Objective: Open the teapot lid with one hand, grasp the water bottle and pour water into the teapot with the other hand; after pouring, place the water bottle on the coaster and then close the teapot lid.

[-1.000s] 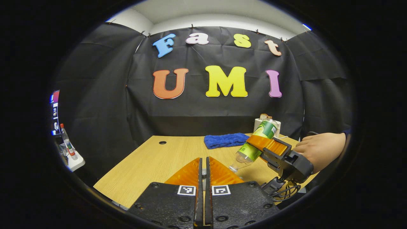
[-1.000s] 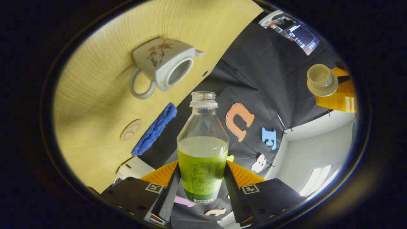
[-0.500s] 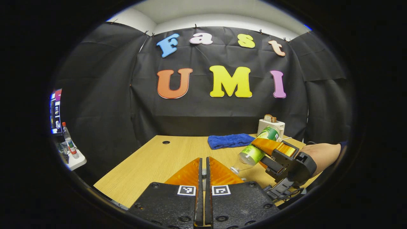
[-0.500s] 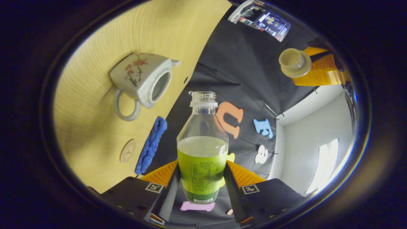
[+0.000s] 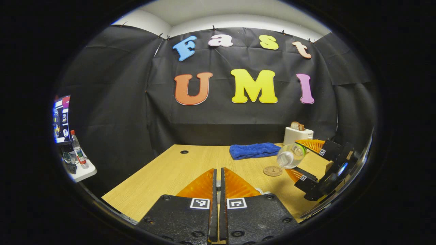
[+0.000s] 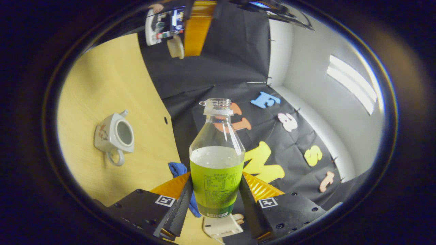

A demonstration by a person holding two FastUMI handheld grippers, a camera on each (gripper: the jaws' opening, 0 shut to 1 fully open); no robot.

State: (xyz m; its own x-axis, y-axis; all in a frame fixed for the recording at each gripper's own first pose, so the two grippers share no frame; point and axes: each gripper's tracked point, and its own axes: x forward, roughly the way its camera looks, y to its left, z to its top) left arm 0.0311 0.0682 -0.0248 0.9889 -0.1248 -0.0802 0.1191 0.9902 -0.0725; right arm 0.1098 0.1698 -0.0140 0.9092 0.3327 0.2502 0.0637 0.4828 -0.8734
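Water bottle (image 6: 217, 170) clamped in right hand-held gripper (image 6: 215, 200); coaster (image 5: 272, 170) is the target.
Both fingers press the bottle's labelled body, cap off, partly full. From the left gripper view its long axis is tilted, mouth toward the camera, just above the coaster on the counter (image 5: 170, 173). Left hand-held gripper (image 5: 218, 185) pinches the lid (image 6: 175, 47); teapot (image 6: 115, 137) stands open, well apart.

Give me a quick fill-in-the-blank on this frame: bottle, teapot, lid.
1. The right gripper is shut on the ___.
2. The teapot stands on the table with its lid ___.
3. The lid is held by the ___ gripper.
4. The bottle has no ___ on its neck.

Missing: water bottle; off; left; cap
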